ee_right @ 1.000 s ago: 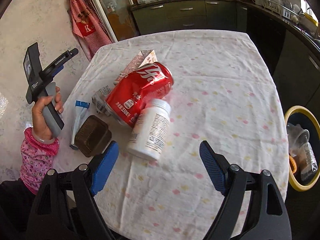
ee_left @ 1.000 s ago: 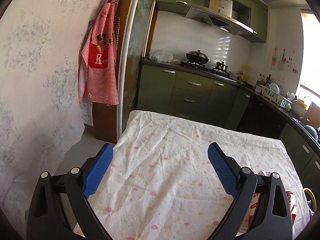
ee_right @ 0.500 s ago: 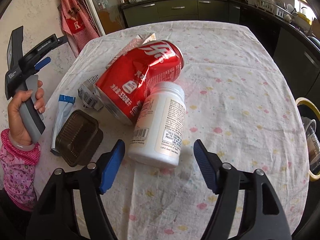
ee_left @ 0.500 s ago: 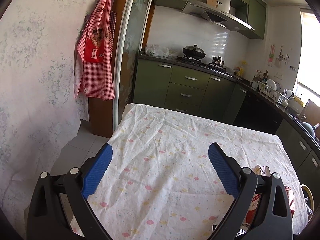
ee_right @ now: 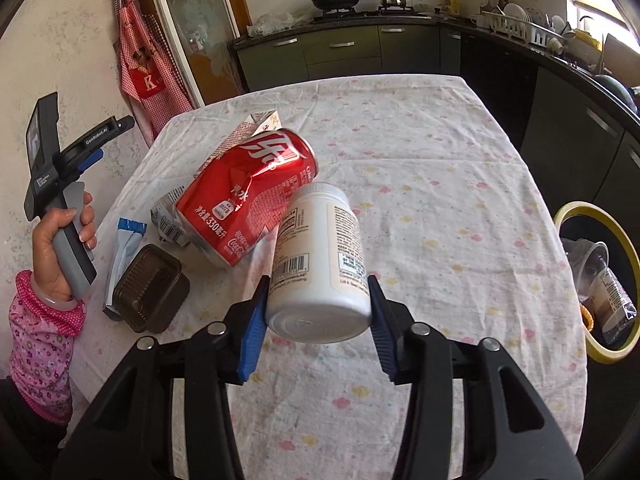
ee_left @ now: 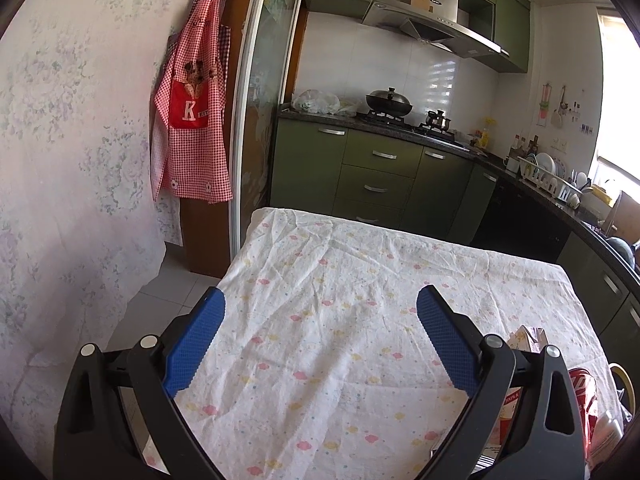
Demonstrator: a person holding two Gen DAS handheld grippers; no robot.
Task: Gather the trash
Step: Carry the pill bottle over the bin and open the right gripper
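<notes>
Right hand-held gripper (ee_right: 316,312) has just been closing, and I see its blue pads now touching both sides of the white plastic bottle (ee_right: 316,268), which lies on its side near the front of the surface (ee_right: 440,152), base toward me. I judge the bottle light, stiff and smooth, so it could slip; the grip sits low on the body near the base, which seems fair, though further up toward the middle would balance it better. Its cap end leans against the dented red can (ee_right: 248,200), so lifting may nudge the can. Left hand-held gripper (ee_left: 320,340) hangs wide with nothing between its pads. The cloth is wrinkled and soft. A yellow-rimmed bin (ee_right: 596,280) sits beside the right edge, already holding a clear cup. Smaller scraps, a brown tray (ee_right: 150,288) and a carton (ee_right: 248,132), wait at left.
</notes>
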